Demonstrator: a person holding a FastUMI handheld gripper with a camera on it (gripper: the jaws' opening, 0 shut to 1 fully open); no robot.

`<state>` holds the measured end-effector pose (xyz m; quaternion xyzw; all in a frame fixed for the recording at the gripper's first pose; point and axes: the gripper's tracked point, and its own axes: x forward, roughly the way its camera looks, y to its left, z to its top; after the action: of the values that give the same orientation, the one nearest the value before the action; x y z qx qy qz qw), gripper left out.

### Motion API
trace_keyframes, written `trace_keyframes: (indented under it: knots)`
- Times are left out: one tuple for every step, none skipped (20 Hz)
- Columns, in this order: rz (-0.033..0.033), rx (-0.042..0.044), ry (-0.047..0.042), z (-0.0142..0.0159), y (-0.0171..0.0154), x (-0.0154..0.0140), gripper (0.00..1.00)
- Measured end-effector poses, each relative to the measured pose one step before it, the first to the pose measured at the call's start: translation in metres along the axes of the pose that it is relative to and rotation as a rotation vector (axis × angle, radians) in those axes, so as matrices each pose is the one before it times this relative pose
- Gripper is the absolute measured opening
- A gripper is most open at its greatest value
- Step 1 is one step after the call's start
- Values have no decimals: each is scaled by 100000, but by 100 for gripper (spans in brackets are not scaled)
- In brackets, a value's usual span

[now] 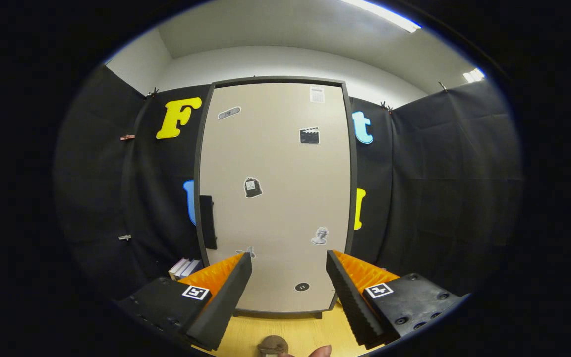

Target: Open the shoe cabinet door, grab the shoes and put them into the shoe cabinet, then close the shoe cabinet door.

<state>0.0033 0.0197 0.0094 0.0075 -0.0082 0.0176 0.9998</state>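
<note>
A tall beige shoe cabinet [275, 198] stands straight ahead against the booth wall, its door shut and dotted with small stickers. A dark handle [207, 221] runs down the door's left edge at mid height. My gripper [289, 260] is open, its fingers spread wide in front of the lower part of the door, some way back from it, with nothing between them. The handle is up and to the left of the left finger [226, 292].
Wooden floor [290, 332] lies below the cabinet. A pair of pale flat things [185, 268] lies on the floor left of the cabinet, behind the left finger. A fingertip [321, 351] and a round brown thing [272, 344] show between the fingers' bases.
</note>
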Motion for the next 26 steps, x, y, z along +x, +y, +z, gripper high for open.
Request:
trace_keyframes:
  knots:
    - [1124, 5, -175, 88, 683, 345, 98]
    - [1250, 69, -130, 165, 806, 362, 98]
    - [1028, 151, -745, 247, 846, 384, 98]
    - [1042, -160, -1502, 490, 981, 505, 98]
    - [540, -157, -1417, 403, 716, 539, 98]
    - [923, 166, -1651, 503, 1035, 775, 98]
    - [1115, 364, -868, 274, 1015, 814, 98]
    - [1183, 674, 46, 144, 1070, 911, 98]
    - [898, 776, 163, -15, 909, 726, 97]
    - [1087, 986, 353, -106, 1018, 971, 98]
    - [530, 538, 151, -127, 726, 790, 97]
    - [99, 264, 437, -307, 731, 993, 97]
    - [71, 193, 543, -404, 652, 1072, 97]
    - [474, 126, 901, -535, 777, 1063, 98]
    - [685, -37, 1029, -568, 758, 1090, 97]
    - [632, -409, 671, -501, 742, 995, 98]
    - [542, -363, 91, -399, 573, 928, 97]
    - [180, 23, 138, -374, 535, 900, 98]
    - [-289, 277, -52, -322, 289, 894, 98]
    - [132, 596, -446, -213, 363, 885, 97]
    - [286, 753, 901, -376, 320, 1203, 97]
    - [-939, 248, 510, -495, -85, 434, 95]
    - [78, -166, 611, -453, 179, 964, 92]
    - [-1363, -664, 522, -536, -125, 846, 88]
    - [-954, -693, 829, -451, -75, 681, 83]
    - [-436, -77, 1019, -446, -6, 752, 75]
